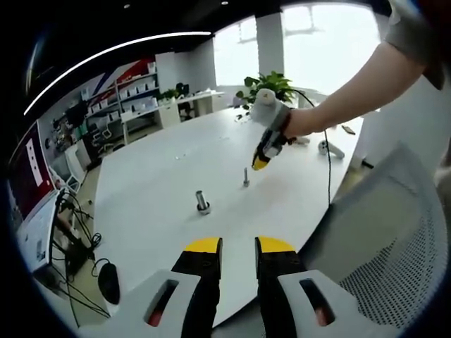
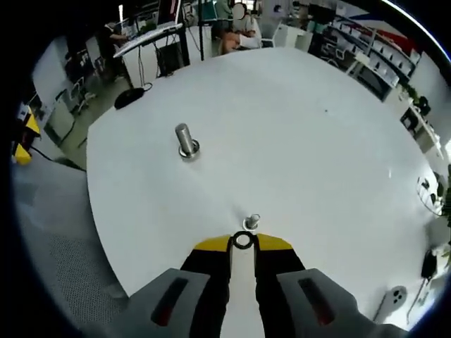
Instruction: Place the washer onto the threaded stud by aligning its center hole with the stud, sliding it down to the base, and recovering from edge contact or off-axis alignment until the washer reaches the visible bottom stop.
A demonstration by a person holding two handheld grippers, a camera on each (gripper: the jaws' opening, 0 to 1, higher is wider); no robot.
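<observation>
Your right gripper (image 2: pixel 242 241) has the washer (image 2: pixel 242 241) pinched between its yellow fingertips, fingers narrow with only the ring between them. In the right gripper view the washer sits at 6 o'clock, just short of a small stud (image 2: pixel 252 221) standing upright on the white counter (image 2: pixel 310 141); washer near the stud's top, slightly to its 7 o'clock side, and whether they touch I cannot tell. Hole not over the stud. A larger upright bolt with a wide base (image 2: pixel 186 140) stands well apart at 10 o'clock in that view. In the left gripper view your left gripper (image 1: pixel 238 245) hangs off the near counter (image 1: pixel 155 183) edge at 6 o'clock, fingers narrow, a small gap between them, nothing held. Same view shows your right gripper (image 1: pixel 261 163) at 1 o'clock, held by your hand (image 1: pixel 296 123), tips pointing down just right of the small stud (image 1: pixel 246 177); the washer is too small to make out there. Larger bolt (image 1: pixel 203 203) sits at 11 o'clock from your left fingers, between them and the stud. White mesh chair back (image 1: pixel 394 232) at 4 o'clock, potted plant (image 1: pixel 271 86) at the counter's far edge.
</observation>
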